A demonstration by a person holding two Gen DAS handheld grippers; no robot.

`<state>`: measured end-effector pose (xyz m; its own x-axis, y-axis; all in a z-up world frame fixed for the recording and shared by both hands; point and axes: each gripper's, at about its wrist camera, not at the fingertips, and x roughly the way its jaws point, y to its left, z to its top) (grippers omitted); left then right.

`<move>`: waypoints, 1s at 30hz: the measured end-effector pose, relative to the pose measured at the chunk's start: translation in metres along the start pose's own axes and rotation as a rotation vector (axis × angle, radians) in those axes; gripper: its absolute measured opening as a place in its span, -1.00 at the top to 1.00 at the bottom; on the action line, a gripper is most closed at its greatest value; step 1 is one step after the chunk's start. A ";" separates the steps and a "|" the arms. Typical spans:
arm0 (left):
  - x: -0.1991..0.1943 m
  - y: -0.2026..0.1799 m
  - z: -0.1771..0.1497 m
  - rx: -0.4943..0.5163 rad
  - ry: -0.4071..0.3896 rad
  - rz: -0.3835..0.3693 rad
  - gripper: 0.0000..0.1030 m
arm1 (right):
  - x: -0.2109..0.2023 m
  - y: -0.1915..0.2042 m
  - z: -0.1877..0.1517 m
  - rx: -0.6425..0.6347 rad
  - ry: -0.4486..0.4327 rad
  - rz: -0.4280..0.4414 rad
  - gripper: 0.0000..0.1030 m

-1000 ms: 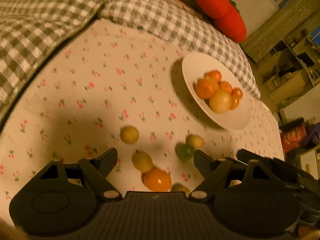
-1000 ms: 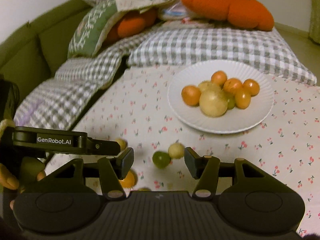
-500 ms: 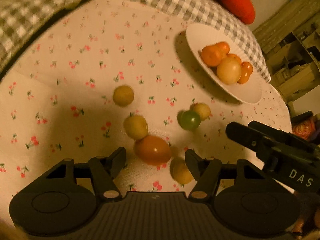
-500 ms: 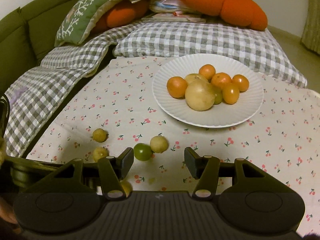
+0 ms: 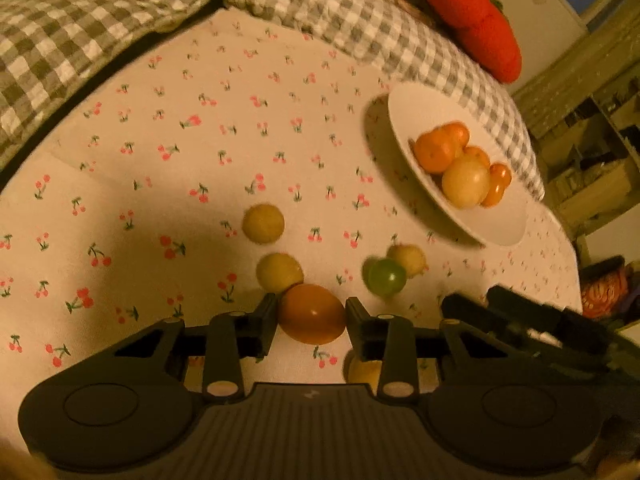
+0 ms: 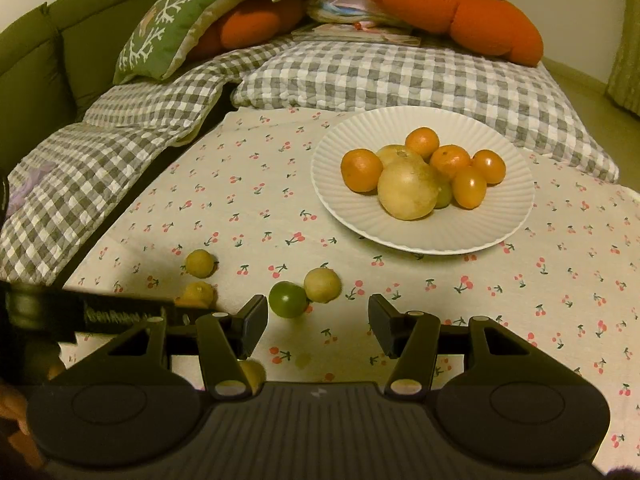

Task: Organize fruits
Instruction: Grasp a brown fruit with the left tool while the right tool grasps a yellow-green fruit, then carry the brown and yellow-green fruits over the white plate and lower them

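Observation:
In the left wrist view my left gripper (image 5: pixel 311 322) is shut on an orange fruit (image 5: pixel 311 318) on the cherry-print cloth. Two yellow fruits (image 5: pixel 263 224) (image 5: pixel 279 273) lie just beyond it, and a green fruit (image 5: pixel 386 277) touches a pale yellow one (image 5: pixel 408 259) to the right. Another yellow fruit (image 5: pixel 363 370) lies partly hidden under the right finger. A white plate (image 5: pixel 504 224) holds several orange and yellow fruits. In the right wrist view my right gripper (image 6: pixel 318 322) is open and empty above the cloth, just short of the green fruit (image 6: pixel 287 299). The plate (image 6: pixel 332 184) stands beyond.
Grey checked cushions (image 6: pixel 400 76) edge the cloth at the back and left. Orange plush pillows (image 6: pixel 452 4) and a green cushion (image 6: pixel 168 28) lie behind. A shelf (image 5: pixel 592 148) stands off to the right. The left gripper's body (image 6: pixel 92 312) crosses the right view's lower left.
My left gripper moved forward and closed its fingers on the orange fruit. My right gripper stayed open and drew back slightly, tilting down.

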<state>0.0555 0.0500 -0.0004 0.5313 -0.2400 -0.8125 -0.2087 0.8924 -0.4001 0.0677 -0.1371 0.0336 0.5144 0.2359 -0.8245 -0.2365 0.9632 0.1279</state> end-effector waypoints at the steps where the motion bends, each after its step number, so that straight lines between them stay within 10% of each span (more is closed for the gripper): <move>1: -0.001 -0.001 0.000 -0.005 -0.003 -0.005 0.49 | 0.002 0.001 -0.001 -0.002 0.005 0.001 -0.01; 19: -0.020 -0.004 0.012 -0.019 -0.062 -0.059 0.50 | 0.020 0.033 -0.016 -0.040 0.133 0.191 0.00; 25: -0.020 -0.005 0.010 -0.012 -0.057 -0.068 0.49 | 0.031 0.058 -0.031 -0.168 0.170 0.129 0.52; 30: -0.022 -0.005 0.012 -0.011 -0.068 -0.074 0.49 | 0.027 0.062 -0.027 -0.182 0.129 0.116 0.55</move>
<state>0.0545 0.0556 0.0244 0.6000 -0.2782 -0.7501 -0.1753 0.8691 -0.4626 0.0444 -0.0746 0.0046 0.3684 0.3139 -0.8751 -0.4386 0.8886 0.1341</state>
